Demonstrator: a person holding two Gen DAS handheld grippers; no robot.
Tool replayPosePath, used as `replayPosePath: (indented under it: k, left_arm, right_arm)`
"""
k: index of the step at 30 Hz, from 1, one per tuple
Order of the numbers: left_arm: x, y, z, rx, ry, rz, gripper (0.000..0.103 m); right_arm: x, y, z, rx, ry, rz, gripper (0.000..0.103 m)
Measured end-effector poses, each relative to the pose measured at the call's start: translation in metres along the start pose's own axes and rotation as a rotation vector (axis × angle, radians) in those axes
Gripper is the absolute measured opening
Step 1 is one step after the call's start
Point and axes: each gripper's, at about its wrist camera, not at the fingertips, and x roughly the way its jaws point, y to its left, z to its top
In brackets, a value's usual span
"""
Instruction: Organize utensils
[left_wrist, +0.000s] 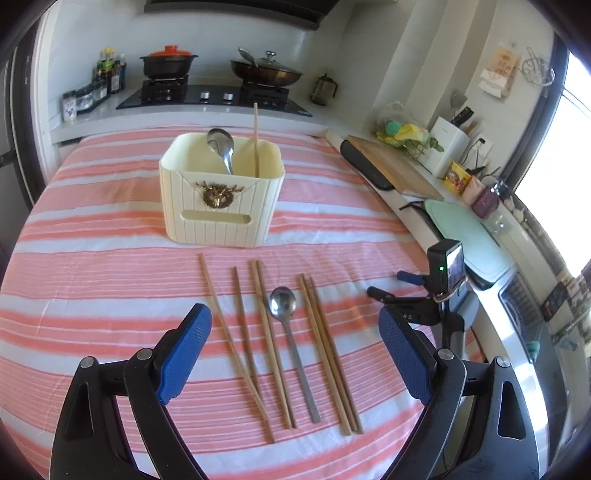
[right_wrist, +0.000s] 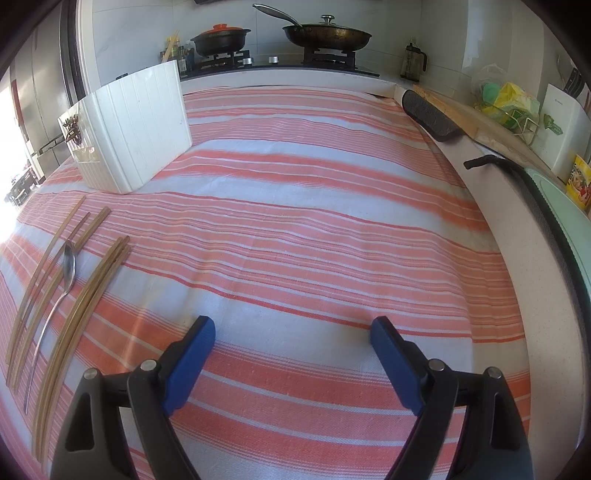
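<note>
I'm in a home kitchen. Behind my tabletop with its pink striped cloth there's a gas hob, with a black pot with an orange lid on one burner and a lidded wok on the other. Sauce bottles stand left of it. Along the right side sit a wooden cutting board, a knife block and snack packets by a window.

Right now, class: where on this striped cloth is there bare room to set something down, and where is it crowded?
Bare: the cloth between the cream box and the counter edge. Crowded: before the box, where chopsticks flank the spoon.
</note>
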Motion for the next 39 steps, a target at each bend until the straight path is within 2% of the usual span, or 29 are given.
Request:
replayPosePath:
  k: [11,30,39]
  left_arm:
    - [0.016,0.007,-0.004,-0.041,0.038,-0.004,0.093]
    - [0.015,0.077,-0.021,-0.185,0.049,0.078,0.093]
    - [0.017,0.086,-0.023,-0.206,0.049,0.079,0.093]
  right_arm:
    - [0.0,0.0,0.0,0.0,0.0,0.0,0.088]
    - [0.0,0.0,0.0,0.0,0.0,0.0,0.088]
    - [0.0,0.0,0.0,-0.001,0.0,0.0,0.088]
